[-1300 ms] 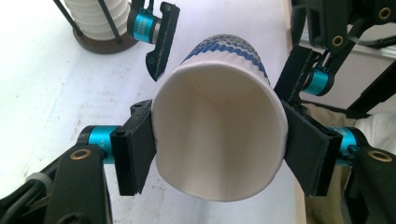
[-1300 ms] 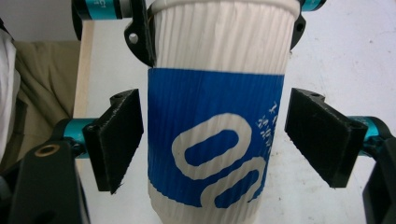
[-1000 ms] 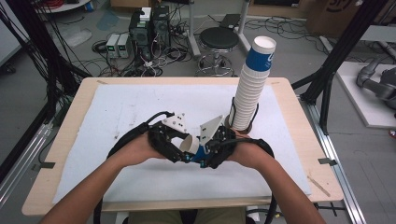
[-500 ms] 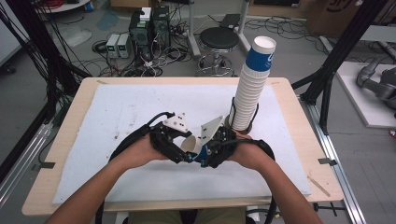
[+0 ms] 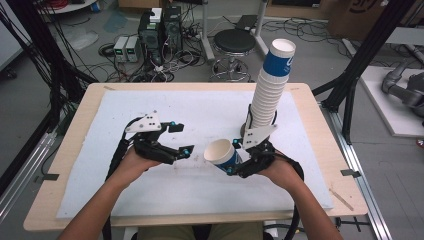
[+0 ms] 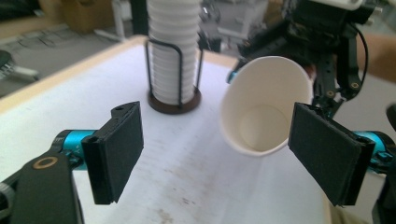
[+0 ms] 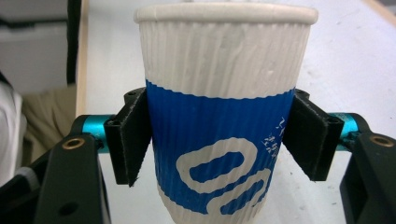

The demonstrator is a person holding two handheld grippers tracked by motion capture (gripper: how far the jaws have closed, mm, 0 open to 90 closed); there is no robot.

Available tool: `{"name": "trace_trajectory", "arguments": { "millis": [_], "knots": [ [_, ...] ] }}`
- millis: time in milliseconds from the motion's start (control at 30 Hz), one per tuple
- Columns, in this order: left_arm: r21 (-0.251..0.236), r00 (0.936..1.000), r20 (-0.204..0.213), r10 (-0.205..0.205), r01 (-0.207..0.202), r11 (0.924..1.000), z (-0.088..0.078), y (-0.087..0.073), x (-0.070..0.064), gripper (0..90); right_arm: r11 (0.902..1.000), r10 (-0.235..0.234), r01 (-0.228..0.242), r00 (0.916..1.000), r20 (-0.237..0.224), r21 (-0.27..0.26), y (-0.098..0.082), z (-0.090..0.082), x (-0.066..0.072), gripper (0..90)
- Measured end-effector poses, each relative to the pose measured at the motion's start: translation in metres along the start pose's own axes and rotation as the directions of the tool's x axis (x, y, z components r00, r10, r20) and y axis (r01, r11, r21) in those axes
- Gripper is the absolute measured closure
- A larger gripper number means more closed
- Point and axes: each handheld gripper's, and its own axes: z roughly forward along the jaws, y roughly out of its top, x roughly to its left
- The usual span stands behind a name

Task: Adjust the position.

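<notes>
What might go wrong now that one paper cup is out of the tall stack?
The right gripper pinches the blue-and-white ribbed paper cup by its sides, tilted; squeezing might crush it, or it may slip. The tall stack of cups in its black wire holder leans and stands close by, so a bump could topple it.
</notes>
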Motion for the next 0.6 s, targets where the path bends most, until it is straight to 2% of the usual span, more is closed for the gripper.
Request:
{"name": "trace_trajectory", "arguments": {
  "millis": [67, 267, 433, 600],
  "knots": [
    [-0.03, 0.9998, -0.018, -0.012, 0.011, 0.9995, -0.005, -0.005, 0.003, 18.2, 0.9984, 0.028, -0.027, 0.9996, 0.004, -0.05, -0.007, -0.005, 0.0, 29.9],
    [-0.083, 0.9986, -0.043, -0.031, 0.027, 0.9961, -0.012, -0.012, 0.007, 18.2, 0.9903, 0.055, -0.053, 0.9984, 0.011, -0.129, -0.019, -0.012, 0.0, 29.9],
    [-0.101, 0.9981, -0.052, -0.034, 0.028, 0.9945, -0.015, -0.019, 0.007, 18.2, 0.983, 0.066, -0.059, 0.9973, 0.033, -0.174, -0.026, -0.017, 0.0, 29.9],
    [-0.122, 0.9952, -0.087, -0.044, 0.033, 0.992, -0.017, -0.029, 0.008, 18.2, 0.9736, 0.088, -0.073, 0.9942, 0.062, -0.216, -0.036, -0.022, -0.001, 29.8]
  ]
}}
